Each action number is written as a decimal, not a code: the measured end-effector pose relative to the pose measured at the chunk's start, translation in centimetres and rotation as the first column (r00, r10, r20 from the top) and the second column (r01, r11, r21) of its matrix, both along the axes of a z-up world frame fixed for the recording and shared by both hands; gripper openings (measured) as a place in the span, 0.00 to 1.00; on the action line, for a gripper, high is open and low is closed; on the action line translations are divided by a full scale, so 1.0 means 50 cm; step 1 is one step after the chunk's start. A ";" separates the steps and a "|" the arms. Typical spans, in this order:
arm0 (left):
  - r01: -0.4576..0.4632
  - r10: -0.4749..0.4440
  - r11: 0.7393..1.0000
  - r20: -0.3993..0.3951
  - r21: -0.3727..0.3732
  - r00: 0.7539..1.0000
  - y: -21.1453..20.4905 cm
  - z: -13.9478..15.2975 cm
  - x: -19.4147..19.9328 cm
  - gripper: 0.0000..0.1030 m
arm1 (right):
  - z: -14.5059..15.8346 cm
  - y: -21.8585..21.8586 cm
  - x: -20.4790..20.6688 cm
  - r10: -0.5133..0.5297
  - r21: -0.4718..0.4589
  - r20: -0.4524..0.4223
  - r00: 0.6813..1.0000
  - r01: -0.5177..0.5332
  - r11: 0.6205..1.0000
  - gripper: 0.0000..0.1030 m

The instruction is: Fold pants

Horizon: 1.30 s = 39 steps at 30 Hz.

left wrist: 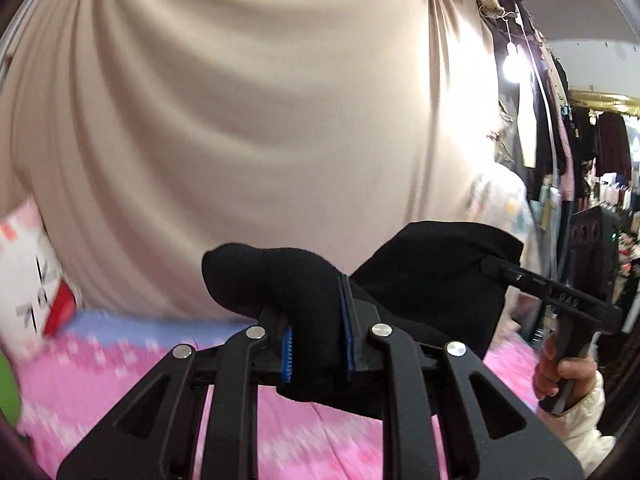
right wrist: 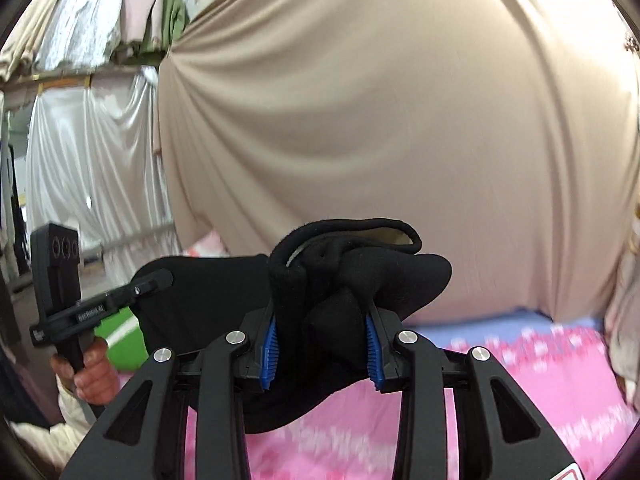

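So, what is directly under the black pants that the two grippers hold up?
Below the black pants lies a pink patterned cover with a pale blue part at the far edge. The pants and the fingers hide the cover straight beneath them.

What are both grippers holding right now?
Left gripper: shut on the black pants.
Right gripper: shut on a thicker bunch of the same pants.

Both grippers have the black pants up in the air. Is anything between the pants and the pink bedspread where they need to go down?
Nothing visible. The black pants hang clamped in both the left hand-held gripper and right hand-held gripper, with bare pink bedspread directly beneath.
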State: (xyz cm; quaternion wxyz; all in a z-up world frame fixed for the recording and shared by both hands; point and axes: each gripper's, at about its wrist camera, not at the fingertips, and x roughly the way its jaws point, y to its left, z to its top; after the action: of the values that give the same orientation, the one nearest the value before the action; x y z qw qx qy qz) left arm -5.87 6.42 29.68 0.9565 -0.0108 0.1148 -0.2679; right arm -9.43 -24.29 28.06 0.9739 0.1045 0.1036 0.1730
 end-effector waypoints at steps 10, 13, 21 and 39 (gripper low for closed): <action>-0.156 0.161 0.984 -0.052 0.088 0.986 -0.054 -0.144 0.383 0.17 | -0.129 -0.080 0.345 -0.046 0.110 -0.062 0.997 0.053 0.993 0.32; -0.166 0.188 0.975 -0.161 0.146 0.969 -0.074 -0.270 0.491 0.17 | -0.244 -0.098 0.436 -0.061 0.143 -0.167 0.984 0.086 0.986 0.32; -0.087 0.230 0.940 -0.424 0.331 0.876 -0.074 -0.605 0.573 0.21 | -0.605 -0.127 0.546 -0.022 0.160 -0.544 0.839 0.130 0.978 0.46; -0.214 0.344 0.931 -0.515 0.296 0.785 -0.102 -0.570 0.610 0.73 | -0.572 -0.084 0.579 -0.070 -0.030 -0.589 0.805 0.064 0.997 0.05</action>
State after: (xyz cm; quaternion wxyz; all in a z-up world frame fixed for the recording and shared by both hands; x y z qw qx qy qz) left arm 24.63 1.30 1.17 0.9049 0.0012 0.4153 -0.0929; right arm 19.53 -28.47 -0.53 0.8995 0.1523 0.3977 0.0972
